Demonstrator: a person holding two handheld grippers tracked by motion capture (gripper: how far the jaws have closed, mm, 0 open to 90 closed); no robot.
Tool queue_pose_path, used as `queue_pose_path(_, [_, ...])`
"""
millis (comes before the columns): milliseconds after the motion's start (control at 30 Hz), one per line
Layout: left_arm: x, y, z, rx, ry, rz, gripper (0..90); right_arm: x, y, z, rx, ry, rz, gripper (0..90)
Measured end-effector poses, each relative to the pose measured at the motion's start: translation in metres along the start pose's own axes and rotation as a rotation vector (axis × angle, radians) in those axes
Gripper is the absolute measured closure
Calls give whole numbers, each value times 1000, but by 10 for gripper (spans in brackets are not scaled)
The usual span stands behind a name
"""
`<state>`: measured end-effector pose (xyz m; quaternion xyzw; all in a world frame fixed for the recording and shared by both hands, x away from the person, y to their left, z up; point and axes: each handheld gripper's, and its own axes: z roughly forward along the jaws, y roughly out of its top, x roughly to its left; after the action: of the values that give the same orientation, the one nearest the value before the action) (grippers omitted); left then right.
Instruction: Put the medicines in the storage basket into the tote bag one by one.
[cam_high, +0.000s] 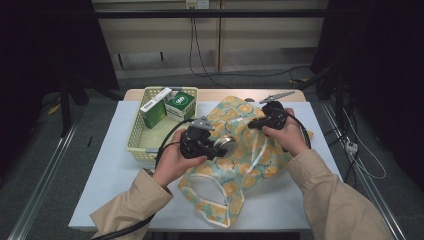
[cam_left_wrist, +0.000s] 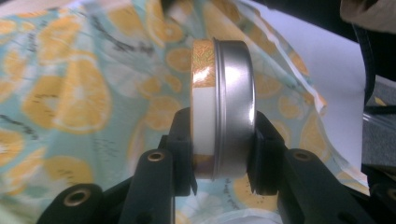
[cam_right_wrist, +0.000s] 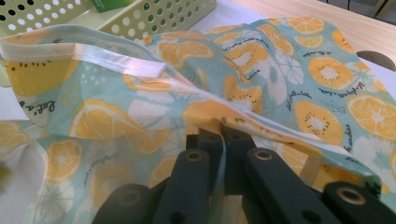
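A fabric bag (cam_high: 240, 150) printed with orange and kiwi slices lies across the middle of the white table. My left gripper (cam_high: 220, 146) hangs over its left part, shut on a round metal tin (cam_high: 227, 145). Seen from the left gripper view, the tin (cam_left_wrist: 224, 107) stands on edge between the pads, silver lid to the right and orange-patterned side to the left. My right gripper (cam_high: 252, 124) is at the bag's far side, shut on the bag's edge. In the right gripper view the jaws pinch the hem (cam_right_wrist: 224, 122) and lift it, so the fabric (cam_right_wrist: 280, 79) folds around it.
A pale yellow perforated basket (cam_high: 137, 135) stands at the table's left rear, holding a green-and-white carton (cam_high: 153, 109) and a green box (cam_high: 180, 105). The bag's white-lined handles (cam_high: 215, 200) trail toward the front edge. Cables run across the floor behind the table.
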<state>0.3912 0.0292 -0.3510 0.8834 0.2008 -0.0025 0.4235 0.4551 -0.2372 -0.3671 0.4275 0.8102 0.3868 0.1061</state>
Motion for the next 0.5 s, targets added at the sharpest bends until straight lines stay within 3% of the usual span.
queue_pose_path(33, [-3, 0, 3, 12, 12, 7, 671, 0, 0, 0, -2, 1, 2, 898])
queue_pose_path(100, [-5, -2, 9, 8, -14, 11, 671, 0, 1, -1, -1, -3, 1, 898])
queue_pose_path(200, [-6, -4, 19, 29, -10, 14, 671, 1, 1, -2, -6, -3, 4, 898])
queue_pose_path(500, [1, -7, 47, 34, 17, -19, 671, 4, 3, -5, -8, -1, -3, 898])
